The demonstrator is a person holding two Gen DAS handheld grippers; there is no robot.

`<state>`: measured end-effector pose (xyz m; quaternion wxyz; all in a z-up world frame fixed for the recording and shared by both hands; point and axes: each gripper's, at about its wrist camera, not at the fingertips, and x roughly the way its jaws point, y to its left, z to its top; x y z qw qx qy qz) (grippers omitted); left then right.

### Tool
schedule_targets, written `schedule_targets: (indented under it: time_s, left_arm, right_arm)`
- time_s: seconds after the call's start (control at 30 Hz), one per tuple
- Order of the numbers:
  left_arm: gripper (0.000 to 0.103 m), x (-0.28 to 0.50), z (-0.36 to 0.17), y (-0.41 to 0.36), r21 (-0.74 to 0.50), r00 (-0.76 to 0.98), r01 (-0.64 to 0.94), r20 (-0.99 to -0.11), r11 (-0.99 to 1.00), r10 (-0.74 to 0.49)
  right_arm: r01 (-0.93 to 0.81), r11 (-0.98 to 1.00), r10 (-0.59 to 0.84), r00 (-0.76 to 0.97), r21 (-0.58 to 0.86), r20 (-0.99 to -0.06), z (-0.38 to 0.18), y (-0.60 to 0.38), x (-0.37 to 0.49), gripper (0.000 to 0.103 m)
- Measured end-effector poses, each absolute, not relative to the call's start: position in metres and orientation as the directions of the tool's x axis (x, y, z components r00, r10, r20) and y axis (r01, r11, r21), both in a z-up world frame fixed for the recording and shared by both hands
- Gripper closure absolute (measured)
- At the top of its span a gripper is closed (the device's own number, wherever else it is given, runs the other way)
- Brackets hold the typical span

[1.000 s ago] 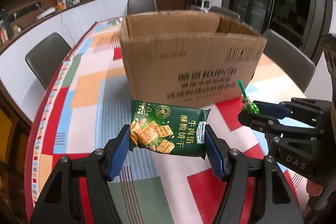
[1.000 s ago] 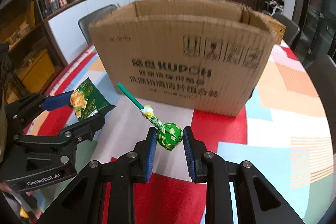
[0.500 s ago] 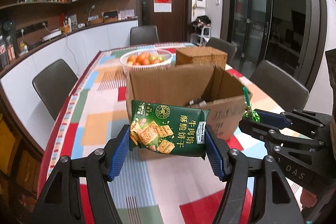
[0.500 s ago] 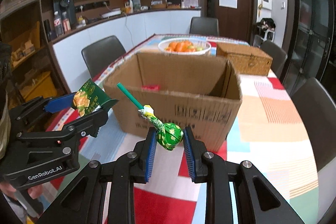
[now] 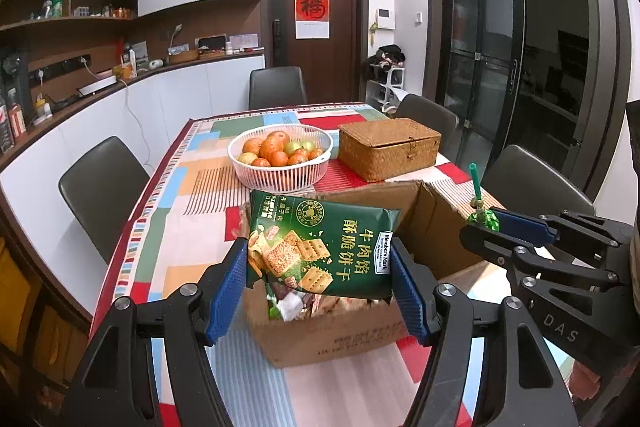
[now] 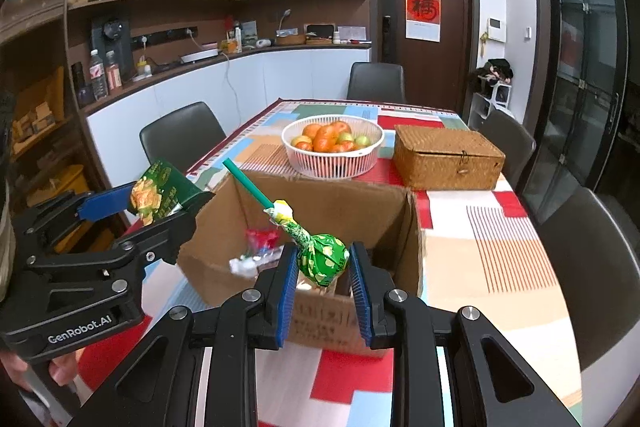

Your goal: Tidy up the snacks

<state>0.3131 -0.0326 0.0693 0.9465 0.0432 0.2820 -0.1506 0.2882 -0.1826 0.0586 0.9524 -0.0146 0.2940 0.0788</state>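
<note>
While hanging over the open cardboard box (image 5: 436, 231), left gripper (image 5: 320, 267) clamped across the short ends of the biscuit packet (image 5: 320, 247), blue ribbed pads (image 5: 228, 283) pressing each sealed edge. Packet: glossy green film, flat pillow shape, probably light and air-filled; crackers inside likely brittle, so no harder squeeze than needed. Film looks slick, crimped end seals the safer place to hold, not the puffed middle. Right gripper (image 6: 322, 267) closed on the lollipop (image 6: 322, 259) at its wrapped round head, green stick (image 6: 248, 183) angling up and away to the left of the fingers. Head hard and small, crinkly foil wrap, near weightless; could swivel between the pads, stick too thin to grip well. Both items held just above the box opening, beyond and below the fingertips. Box: brown corrugated board, stiff walls, flaps up, a few wrapped sweets (image 6: 256, 247) already on the bottom. Further past the fingers: white slotted plastic fruit basket (image 5: 280, 179) and lidded woven wicker box (image 5: 388, 151), both on the patchwork-print tablecloth (image 5: 192, 195). Judgement: short drop fine for both, packet best released flat.
</note>
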Motion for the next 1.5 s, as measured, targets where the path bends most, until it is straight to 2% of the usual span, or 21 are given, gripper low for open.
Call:
schedule_targets:
  time_s: [0.3,0.47,0.5,0.53,0.6,0.77,0.9,1.07,1.27,1.33,1.5]
  left_arm:
    - [0.036,0.355,0.062,-0.039,-0.027,0.754,0.298,-0.606,0.954,-0.252]
    - [0.027,0.366,0.061,-0.045,0.022,0.770,0.268,-0.605,0.963,-0.200]
    - [0.026,0.366,0.062,-0.045,0.032,0.776,0.264,-0.601,0.964,-0.192]
    - [0.024,0.364,0.061,-0.045,0.038,0.780,0.258,-0.598,0.965,-0.185]
    - [0.021,0.360,0.061,-0.043,0.049,0.788,0.245,-0.591,0.968,-0.170]
    - [0.020,0.341,0.062,-0.035,0.075,0.810,0.197,-0.574,0.978,-0.119]
    - [0.019,0.315,0.066,-0.031,0.108,0.834,0.172,-0.545,0.979,-0.087]
    - [0.013,0.283,0.073,-0.028,0.100,0.852,0.171,-0.515,0.980,-0.096]
    - [0.007,0.240,0.079,-0.024,0.092,0.870,0.159,-0.485,0.983,-0.095]
    - [0.005,0.227,0.080,-0.022,0.085,0.872,0.157,-0.479,0.984,-0.098]
    - [0.000,0.198,0.080,-0.018,0.074,0.879,0.143,-0.469,0.987,-0.092]
  right_arm:
    - [-0.152,0.988,0.122,0.808,-0.004,-0.576,0.067,-0.184,0.323,0.076]
    - [-0.156,0.988,0.122,0.797,-0.006,-0.592,0.067,-0.185,0.343,0.076]
    - [-0.152,0.988,0.123,0.793,0.001,-0.596,0.067,-0.186,0.347,0.072]
    - [-0.147,0.989,0.119,0.793,0.003,-0.598,0.066,-0.188,0.347,0.062]
    - [-0.131,0.991,0.104,0.805,-0.003,-0.583,0.066,-0.190,0.346,0.052]
    - [-0.106,0.994,0.078,0.814,-0.016,-0.576,0.063,-0.193,0.336,0.052]
    - [-0.080,0.996,0.044,0.830,-0.040,-0.556,0.061,-0.194,0.315,0.046]
    - [-0.063,0.998,0.049,0.846,-0.009,-0.530,0.063,-0.199,0.282,0.044]
    - [-0.053,0.999,0.050,0.869,0.008,-0.492,0.069,-0.200,0.238,0.034]
    - [-0.041,0.999,0.039,0.878,0.006,-0.478,0.071,-0.200,0.224,0.027]
    - [-0.024,1.000,0.014,0.892,-0.016,-0.453,0.075,-0.198,0.194,0.020]
